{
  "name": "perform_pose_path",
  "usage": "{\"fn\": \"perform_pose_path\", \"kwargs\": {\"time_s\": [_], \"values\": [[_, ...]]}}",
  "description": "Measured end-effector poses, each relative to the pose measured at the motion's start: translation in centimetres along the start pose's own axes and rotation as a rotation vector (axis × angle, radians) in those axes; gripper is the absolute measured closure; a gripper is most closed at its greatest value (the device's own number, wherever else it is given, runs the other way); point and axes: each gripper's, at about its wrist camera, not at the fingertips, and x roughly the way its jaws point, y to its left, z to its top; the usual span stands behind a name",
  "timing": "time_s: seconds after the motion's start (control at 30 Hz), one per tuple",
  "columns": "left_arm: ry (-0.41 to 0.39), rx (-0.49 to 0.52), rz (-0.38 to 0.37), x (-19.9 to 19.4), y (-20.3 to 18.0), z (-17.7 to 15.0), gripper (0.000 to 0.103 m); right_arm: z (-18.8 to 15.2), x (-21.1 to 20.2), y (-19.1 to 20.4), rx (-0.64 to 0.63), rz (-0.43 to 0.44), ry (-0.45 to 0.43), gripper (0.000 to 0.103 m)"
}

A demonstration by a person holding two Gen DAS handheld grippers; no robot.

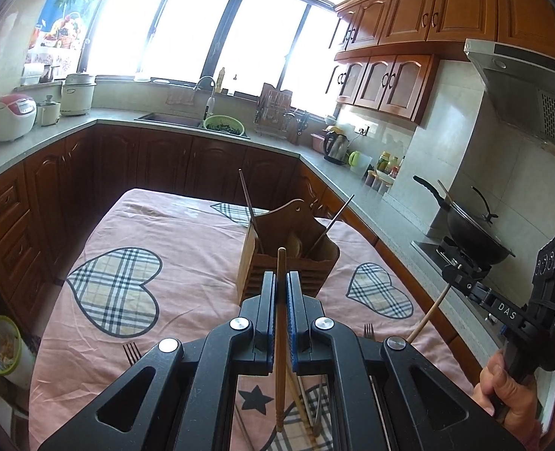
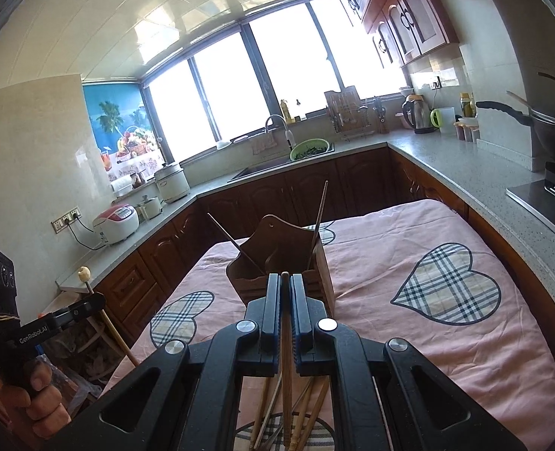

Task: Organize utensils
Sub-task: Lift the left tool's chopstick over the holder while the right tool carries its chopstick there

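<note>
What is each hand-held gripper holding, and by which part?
Each holds one wooden chopstick. The left hand-held gripper is shut on a chopstick near its upper end; the right hand-held gripper on another chopstick, likewise near its top.

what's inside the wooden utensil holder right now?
The wooden utensil holder holds two thin dark sticks, one leaning left, one leaning right, plus a pale wooden piece between them. Its walls hide their lower ends and the bottom.

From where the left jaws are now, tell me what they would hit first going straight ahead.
Most likely the wooden utensil holder on the pink cloth. The left gripper, shut on a wooden chopstick, points right at its near wall; nothing shows between them, though depth is hard to judge.
</note>
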Motion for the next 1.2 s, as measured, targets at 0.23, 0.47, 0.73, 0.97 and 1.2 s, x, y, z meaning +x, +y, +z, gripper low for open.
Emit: {"fn": "perform_pose_path", "kwargs": {"time_s": [0.23,0.47,0.73,0.97,1.2], "values": [[-0.037,0.002,-0.002,1.1,0.2,1.3,0.099,1.0,0.5,-0.1,0.000,0.006,-0.040,0.099],[-0.085,0.009,-0.011,2.7,-0.1,3.1,0.099,3.1,1.8,-0.2,-0.001,0.015,-0.078,0.099],[-0.136,0.028,-0.020,5.3,-0.1,5.0,0.099,6.2,3.5,-0.3,-0.001,0.015,-0.139,0.099],[-0.190,0.034,-0.022,8.0,0.6,6.4,0.099,9.1,5.1,-0.4,-0.004,0.023,-0.197,0.099],[-0.262,0.019,-0.020,11.1,1.9,8.0,0.099,11.3,7.2,-0.5,0.004,0.019,-0.264,0.099]]}}
